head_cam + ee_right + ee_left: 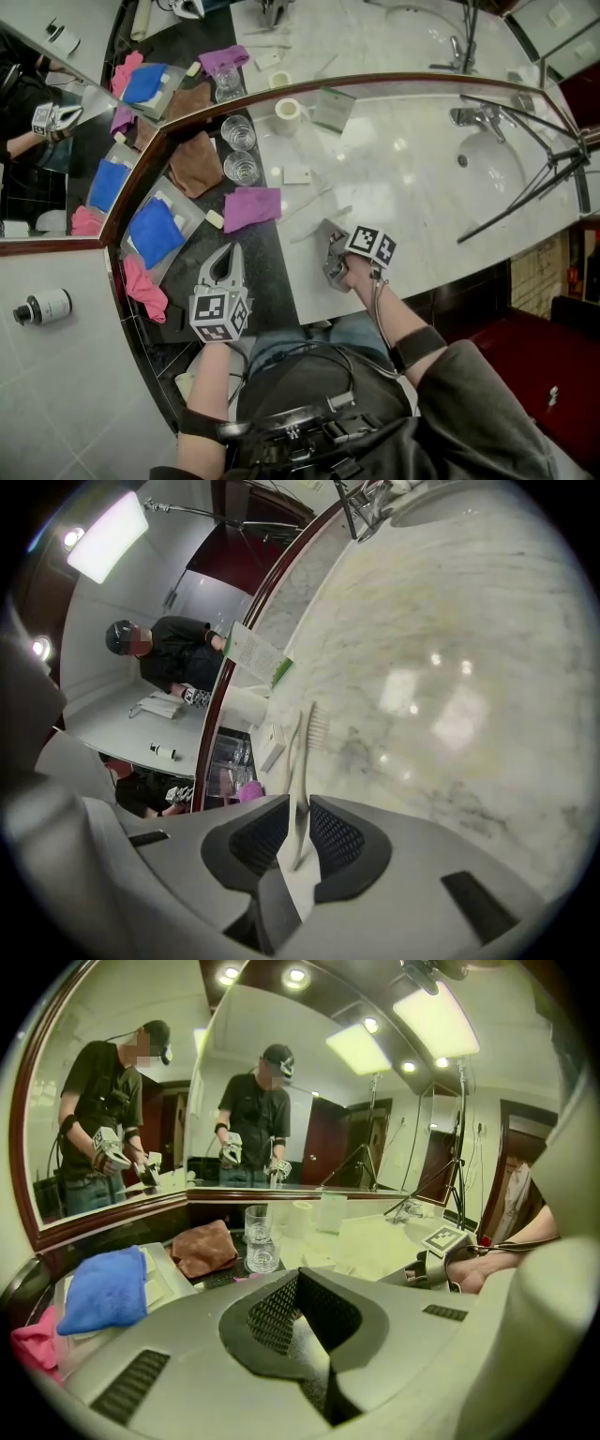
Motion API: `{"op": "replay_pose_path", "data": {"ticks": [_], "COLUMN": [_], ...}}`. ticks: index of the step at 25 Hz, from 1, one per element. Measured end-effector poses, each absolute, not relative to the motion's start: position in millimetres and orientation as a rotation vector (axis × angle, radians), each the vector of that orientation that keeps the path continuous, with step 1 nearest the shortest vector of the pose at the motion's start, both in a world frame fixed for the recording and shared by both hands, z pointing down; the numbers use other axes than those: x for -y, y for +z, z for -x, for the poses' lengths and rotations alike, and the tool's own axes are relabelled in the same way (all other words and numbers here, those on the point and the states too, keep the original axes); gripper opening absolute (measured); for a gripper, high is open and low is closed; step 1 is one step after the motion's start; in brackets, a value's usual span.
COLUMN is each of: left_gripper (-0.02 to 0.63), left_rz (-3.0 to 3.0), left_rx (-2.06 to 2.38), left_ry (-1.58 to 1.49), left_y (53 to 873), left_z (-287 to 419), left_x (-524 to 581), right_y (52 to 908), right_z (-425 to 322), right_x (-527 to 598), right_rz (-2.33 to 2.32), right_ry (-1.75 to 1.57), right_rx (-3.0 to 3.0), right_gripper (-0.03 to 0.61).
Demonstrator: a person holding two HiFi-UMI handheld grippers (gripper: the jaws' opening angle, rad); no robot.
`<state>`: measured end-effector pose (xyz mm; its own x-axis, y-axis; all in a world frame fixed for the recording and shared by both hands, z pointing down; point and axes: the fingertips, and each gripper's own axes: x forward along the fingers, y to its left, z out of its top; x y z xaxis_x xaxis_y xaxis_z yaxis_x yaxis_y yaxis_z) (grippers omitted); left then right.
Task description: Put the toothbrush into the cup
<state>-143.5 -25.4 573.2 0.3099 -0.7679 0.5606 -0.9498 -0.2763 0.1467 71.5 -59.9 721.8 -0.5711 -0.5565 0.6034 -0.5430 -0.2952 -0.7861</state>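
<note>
The pale marble worktop (394, 187) runs along a mirror (375, 37), with the sink (489, 171) at its far right. The left gripper (228, 253) hangs beside a purple cloth (251, 206), fingers clenched on nothing. The right gripper (298, 817) points down at the marble, fingers released and straddling the handle of the toothbrush (306, 761), which lies flat on the worktop. A white cup (287, 111) stands well apart, by the mirror

A white plastic toothbrush (301, 785) lies on the pale marble counter (403, 187), between the right gripper's (299, 810) jaws. Two clear glass tumblers (241, 167) stand to its left, and the round sink basin (492, 173) is to its right.
</note>
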Motion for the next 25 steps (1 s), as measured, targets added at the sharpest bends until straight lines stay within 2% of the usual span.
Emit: {"op": "replay_pose_path", "data": {"ticks": [2, 4, 25], "left_gripper": [0.002, 0.003, 0.002], "left_rz": [-2.128, -2.129, -2.122], "left_rx": [1.521, 1.522, 1.541], "left_ry": [0.531, 0.529, 0.5], "left_y": [572.9, 572.6, 568.6], "left_z": [143.2, 143.1, 144.5], "left_x": [25.3, 24.4, 16.1], "right_y": [724.2, 726.0, 696.7], "right_z": [-72.3, -73.4, -84.1], "right_x": [58.1, 56.3, 62.9], "right_rz": [1.463, 1.475, 1.5], "right_ry": [-2.07, -2.075, -1.974], "right_rx": [-1.853, -1.844, -1.929], "right_gripper": [0.132, 0.14, 0.138]}}
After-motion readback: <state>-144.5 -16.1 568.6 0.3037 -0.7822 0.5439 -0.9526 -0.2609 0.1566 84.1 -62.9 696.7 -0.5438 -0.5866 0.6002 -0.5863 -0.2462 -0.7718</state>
